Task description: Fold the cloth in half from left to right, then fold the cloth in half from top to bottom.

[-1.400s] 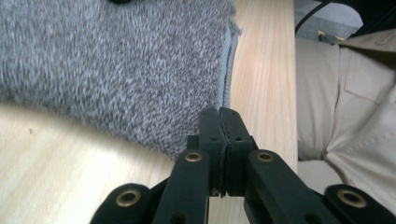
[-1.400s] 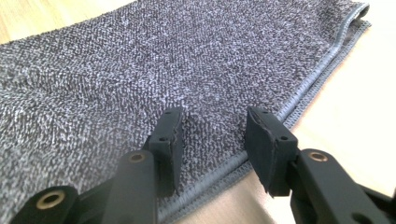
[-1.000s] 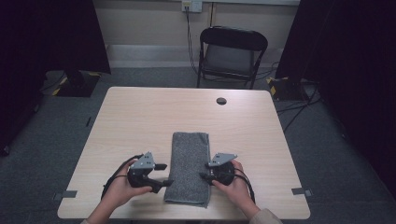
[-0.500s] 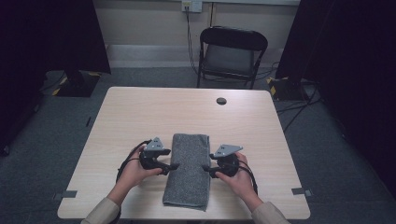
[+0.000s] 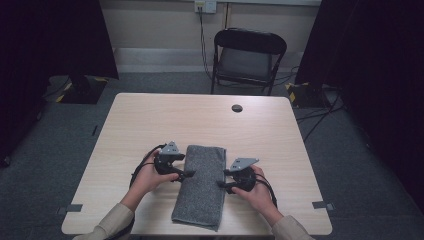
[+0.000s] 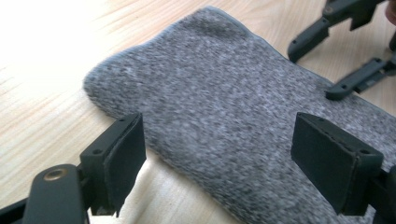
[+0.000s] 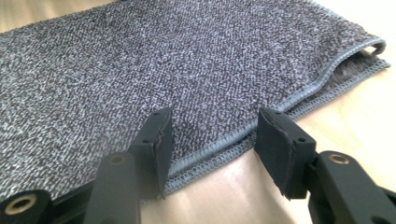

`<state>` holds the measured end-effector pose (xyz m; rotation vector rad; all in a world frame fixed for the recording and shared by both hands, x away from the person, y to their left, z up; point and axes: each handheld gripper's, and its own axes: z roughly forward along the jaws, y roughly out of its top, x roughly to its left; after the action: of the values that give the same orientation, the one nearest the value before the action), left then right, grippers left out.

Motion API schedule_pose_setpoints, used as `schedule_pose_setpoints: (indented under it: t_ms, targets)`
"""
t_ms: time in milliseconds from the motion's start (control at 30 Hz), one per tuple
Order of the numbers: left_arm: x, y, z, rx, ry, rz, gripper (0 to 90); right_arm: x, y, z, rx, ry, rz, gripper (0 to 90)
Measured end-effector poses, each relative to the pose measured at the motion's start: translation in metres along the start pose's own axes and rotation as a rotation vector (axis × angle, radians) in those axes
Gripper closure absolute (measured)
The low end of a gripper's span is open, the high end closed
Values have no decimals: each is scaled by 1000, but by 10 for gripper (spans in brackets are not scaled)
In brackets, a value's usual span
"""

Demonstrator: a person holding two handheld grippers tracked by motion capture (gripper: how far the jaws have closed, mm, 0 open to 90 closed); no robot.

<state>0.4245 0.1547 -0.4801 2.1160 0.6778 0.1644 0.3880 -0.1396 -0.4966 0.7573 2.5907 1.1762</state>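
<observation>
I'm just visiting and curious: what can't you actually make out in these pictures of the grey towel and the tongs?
- Towel: its near end, high view, cut off by the picture's bottom edge.
- Inside the fold: right gripper view, covered by the top layer.
- Small dark disc: high view, too small to identify.

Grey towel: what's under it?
The folded grey towel lies flat on the wooden table; a lower layer peeks out at its hemmed edge. Anything between layers is hidden.

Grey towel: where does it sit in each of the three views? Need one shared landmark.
High view: the grey towel lies folded lengthwise at bottom centre, between both tongs.
Left gripper view: it runs diagonally across the centre.
Right gripper view: it covers the upper left, stitched edge toward the jaws.
Shared landmark: the light wooden table.
</observation>
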Motion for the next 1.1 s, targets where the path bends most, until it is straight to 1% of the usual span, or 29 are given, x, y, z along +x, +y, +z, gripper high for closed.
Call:
schedule_pose_setpoints:
  t_ms: [33, 67, 100, 167, 233, 300, 400, 500, 567, 600, 633, 667, 700, 733, 767, 800, 833, 867, 900, 933, 967, 1000, 1033, 1100]
  targets:
    - [1, 1, 0, 2, 7, 4, 177, 1, 0, -1, 5, 7, -3, 450]
    - [2, 2, 0, 2, 9, -3, 177, 1, 0, -1, 10, 10, 0, 428]
    - [3, 2, -1, 2, 13, 0, 177, 1, 1, -2, 11, 13, 5, 401]
    - [6, 5, 0, 6, 25, -2, 177, -2, 4, -4, -39, 22, 22, 362]
    - [8, 7, 2, 7, 19, -8, 177, -5, 9, -7, -61, 2, 34, 335]
    - [11, 8, 5, 13, 19, -6, 177, -11, 12, -8, -66, -11, 54, 317]
    - [16, 8, 9, 13, 20, -18, 183, -19, 12, -6, -51, -32, 62, 302]
    - [24, 9, 13, 17, 35, -24, 188, -28, 11, -4, -47, -53, 82, 298]
    - [29, 10, 15, 15, 39, -38, 188, -34, 11, -2, -47, -61, 102, 301]
    - [31, 10, 16, 26, 60, -34, 183, -37, 11, -2, -43, -71, 105, 302]
    - [33, 11, 17, 32, 69, -31, 184, -40, 11, -1, -39, -78, 107, 302]
    - [35, 11, 18, 28, 65, -32, 190, -42, 11, 0, -43, -85, 112, 303]
    - [37, 11, 19, 22, 64, -45, 207, -43, 11, 1, -46, -88, 116, 304]
    - [39, 12, 20, 23, 66, -51, 260, -45, 11, 2, -40, -88, 117, 304]
    - [41, 12, 20, 23, 80, -54, 319, -46, 12, 3, -41, -89, 118, 304]
    - [42, 12, 21, 23, 95, -53, 350, -46, 12, 5, -37, -86, 118, 305]
    - [43, 11, 22, 34, 103, -45, 397, -46, 12, 6, -30, -85, 114, 306]
    - [44, 11, 24, 52, 107, -40, 462, -46, 13, 7, -24, -88, 107, 309]
    - [44, 10, 26, 63, 112, -47, 482, -45, 13, 9, -15, -90, 97, 309]
    - [43, 9, 27, 69, 112, -35, 488, -44, 13, 10, -11, -91, 90, 310]
    - [42, 10, 28, 73, 102, -17, 520, -42, 12, 11, -9, -88, 90, 310]
    - [41, 11, 27, 85, 98, -16, 568, -41, 12, 12, -5, -91, 84, 311]
    - [39, 12, 27, 101, 94, 4, 590, -40, 12, 12, -3, -90, 75, 316]
    - [34, 12, 26, 124, 78, 24, 619, -36, 11, 12, 3, -89, 54, 320]
